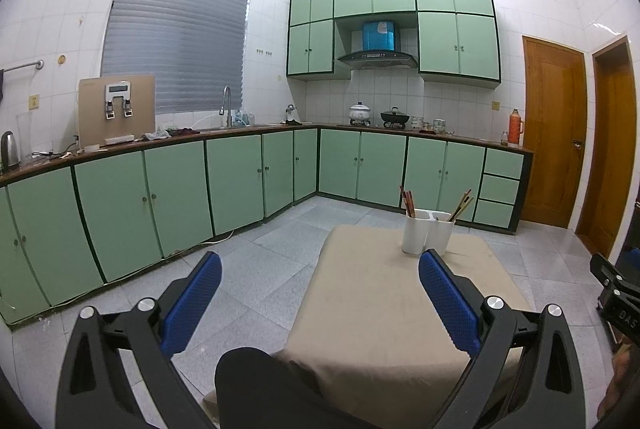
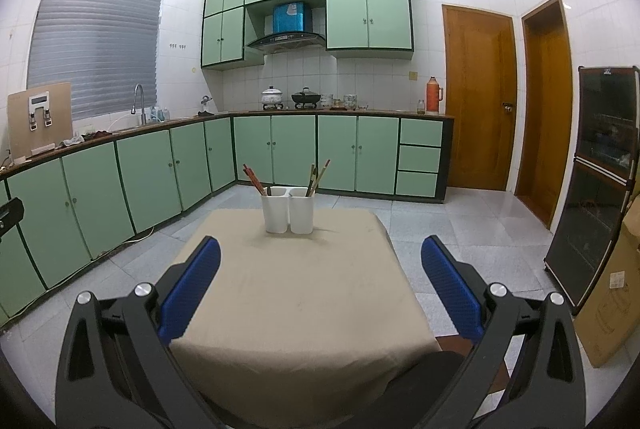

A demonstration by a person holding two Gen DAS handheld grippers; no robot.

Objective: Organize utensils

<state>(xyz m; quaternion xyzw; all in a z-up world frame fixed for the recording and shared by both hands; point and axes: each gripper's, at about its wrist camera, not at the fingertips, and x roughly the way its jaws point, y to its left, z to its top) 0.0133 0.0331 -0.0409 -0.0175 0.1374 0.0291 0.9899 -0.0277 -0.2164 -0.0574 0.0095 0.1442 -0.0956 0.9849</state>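
Two white utensil holders (image 2: 289, 209) stand side by side, touching, near the far edge of a desk (image 2: 296, 293) covered with a beige cloth. Each is a tall, plain cup with rounded corners. The holder on the left carries a bundle of reddish-brown chopsticks (image 2: 253, 178) leaning out to the left, along with a dark piece just inside its rim that is too small to identify. The holder on the right carries lighter, mixed-colour chopsticks (image 2: 318, 175) leaning to the right. The rest of the cloth is bare.

The left claw (image 1: 320, 261) hangs over the near left part of the desk with its blue-padded fingers (image 1: 192, 301) spread wide and nothing between them. The right claw (image 2: 320, 245) is likewise spread wide and empty, centred over the near edge, with the holders straight ahead and well apart from it.

The right wrist view faces the holders squarely and alone shows a dark glass-fronted cabinet (image 2: 596, 181) at the right with a cardboard box (image 2: 612, 293) beside it. The left wrist view sees the holders (image 1: 427, 231) from the left, so that the right-hand padded finger overlaps their base; it alone shows an electric kettle (image 1: 9, 149) at the far left of the kitchen counter, a dark-clothed knee (image 1: 256, 381) under the near edge of the desk, and part of the other claw's black frame at the right border. Both views show green cabinets (image 2: 168, 165), a faucet (image 2: 140, 103), a range hood (image 2: 286, 39) and two wooden doors (image 2: 478, 97).
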